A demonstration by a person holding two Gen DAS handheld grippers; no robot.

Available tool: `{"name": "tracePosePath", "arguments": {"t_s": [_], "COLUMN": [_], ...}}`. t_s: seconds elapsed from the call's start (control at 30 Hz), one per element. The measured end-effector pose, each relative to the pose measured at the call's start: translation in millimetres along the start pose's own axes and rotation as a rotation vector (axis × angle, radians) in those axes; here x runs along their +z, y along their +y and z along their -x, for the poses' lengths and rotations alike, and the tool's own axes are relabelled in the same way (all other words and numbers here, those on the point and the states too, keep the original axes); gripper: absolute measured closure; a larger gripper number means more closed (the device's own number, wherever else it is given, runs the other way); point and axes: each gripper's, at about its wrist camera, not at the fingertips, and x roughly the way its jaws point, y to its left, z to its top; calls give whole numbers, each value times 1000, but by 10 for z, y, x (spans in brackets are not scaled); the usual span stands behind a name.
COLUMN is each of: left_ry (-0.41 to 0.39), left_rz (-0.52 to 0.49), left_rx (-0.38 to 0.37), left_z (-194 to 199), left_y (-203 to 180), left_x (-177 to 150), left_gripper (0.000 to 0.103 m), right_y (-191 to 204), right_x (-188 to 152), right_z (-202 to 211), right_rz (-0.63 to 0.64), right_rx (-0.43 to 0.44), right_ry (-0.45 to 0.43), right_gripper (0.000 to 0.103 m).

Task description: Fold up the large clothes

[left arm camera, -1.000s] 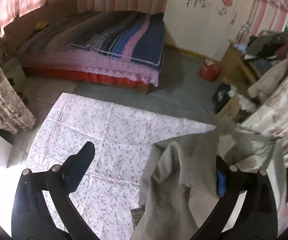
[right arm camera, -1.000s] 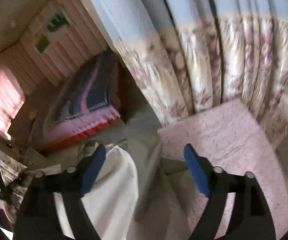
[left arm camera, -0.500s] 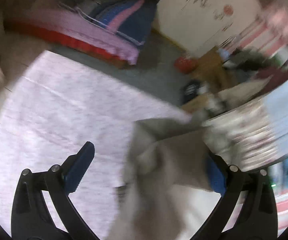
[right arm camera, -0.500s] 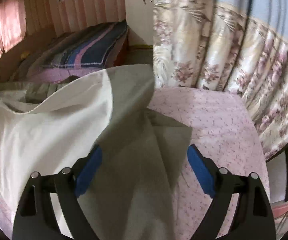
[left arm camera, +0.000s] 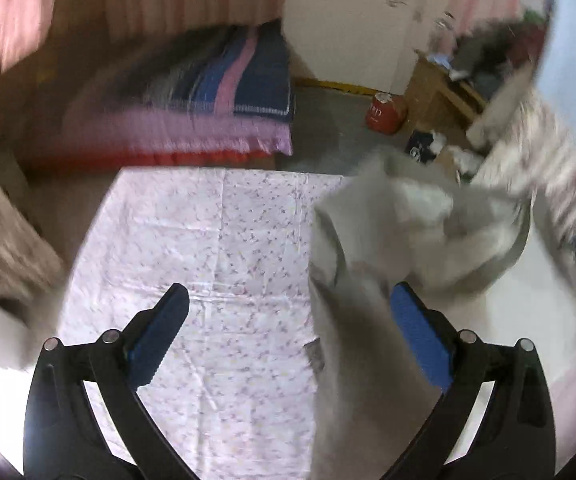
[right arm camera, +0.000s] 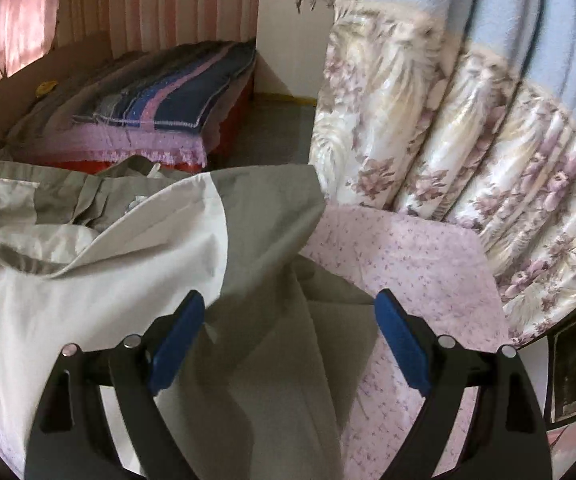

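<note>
A large grey-beige garment (right arm camera: pixel 136 272) lies crumpled on the pink floral sheet (right arm camera: pixel 415 264) that covers the work surface. In the left wrist view the garment (left arm camera: pixel 391 240) is a blurred heap at the right of the sheet (left arm camera: pixel 216 240). My left gripper (left arm camera: pixel 288 332) is open above the sheet, and its right finger (left arm camera: pixel 419 340) is at the garment's edge. My right gripper (right arm camera: pixel 288 340) is open, with garment cloth under and between its fingers, and it grips nothing.
A bed with a striped blue and pink blanket (left arm camera: pixel 224 80) stands beyond the sheet. Floral curtains (right arm camera: pixel 467 128) hang close on the right. A red container (left arm camera: pixel 383 110) and a cluttered wooden desk (left arm camera: pixel 455 80) stand by the white wardrobe (left arm camera: pixel 351 20).
The left view has swung and now shows more of the sheet, with the garment off to its right. The right gripper has dropped a little closer to the garment. Both jaws stay open.
</note>
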Motion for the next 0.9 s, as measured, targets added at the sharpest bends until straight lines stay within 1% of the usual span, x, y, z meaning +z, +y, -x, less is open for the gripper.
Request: {"name": "tracePosePath", "arguments": {"t_s": [0.07, 0.1, 0.13, 0.17, 0.23, 0.3, 0.33, 0.37, 0.4, 0.43, 0.47, 0.5, 0.53, 0.57, 0.6, 0.63, 0.67, 0.7, 0.73, 0.77, 0.8, 0.87, 0.9], "left_ry": [-4, -3, -7, -8, 18, 48, 60, 69, 82, 99, 115, 141, 171, 198, 216, 227, 233, 232, 224, 216, 195, 168, 157], "left_rz": [-38, -58, -75, -77, -66, -45, -34, -23, -3, 24, 56, 92, 121, 149, 178, 226, 307, 356, 399, 411, 403, 347, 296], "left_rx": [-14, -35, -32, -10, 4, -2, 25, 54, 61, 56, 66, 104, 139, 144, 127, 93, 28, -10, -28, -12, 45, 107, 133], "left_z": [-38, -73, -127, -196, -356, -581, -698, -809, -938, -1044, -1157, -1293, -1411, -1490, -1525, -1531, -1496, -1455, -1385, -1332, -1228, -1079, -989], "left_y": [-106, -175, -201, -265, -338, -440, -469, -479, -487, -459, -430, -388, -333, -257, -184, -79, 104, 244, 397, 459, 538, 557, 473], "left_x": [-96, -138, -129, -89, 26, 233, 356, 471, 605, 705, 789, 872, 935, 982, 1010, 1031, 1048, 1045, 1029, 1017, 976, 901, 844], "left_gripper": [3, 3, 3, 3, 3, 3, 4, 4, 4, 4, 4, 4, 4, 4, 4, 4, 4, 4, 5, 5, 5, 3, 3], "right_y": [22, 54, 85, 128, 211, 309, 338, 334, 296, 262, 144, 49, -86, -314, -453, -610, -804, -925, -1005, -1024, -974, -765, -645], "right_x": [28, 15, 0, -25, -53, -44, -23, -3, 36, 60, 99, 119, 130, 103, 74, 26, -50, -102, -149, -170, -173, -109, -64], "right_z": [-182, -278, -339, -383, -315, -139, -16, 56, 156, 190, 205, 172, 120, 51, 10, -51, -89, -95, -83, -36, 28, 131, 168], "right_rz": [-14, -8, 6, 19, 57, 112, 131, 129, 112, 98, 48, 5, -58, -169, -224, -293, -380, -420, -436, -419, -375, -247, -190], "right_rx": [26, 31, 40, 63, 2, -94, -143, -160, -179, -184, -178, -165, -138, -91, -71, -45, 29, 90, 116, 107, 96, 72, 66], "right_ry": [62, 93, 112, 123, 65, -22, -71, -93, -120, -122, -107, -79, -42, -5, 19, 56, 73, 69, 67, 49, 17, -32, -47], "right_gripper": [18, 43, 90, 97, 100, 101, 102, 102, 102, 102, 101, 101, 98, 89, 64, 43, 42, 42, 42, 42, 42, 42, 42]}}
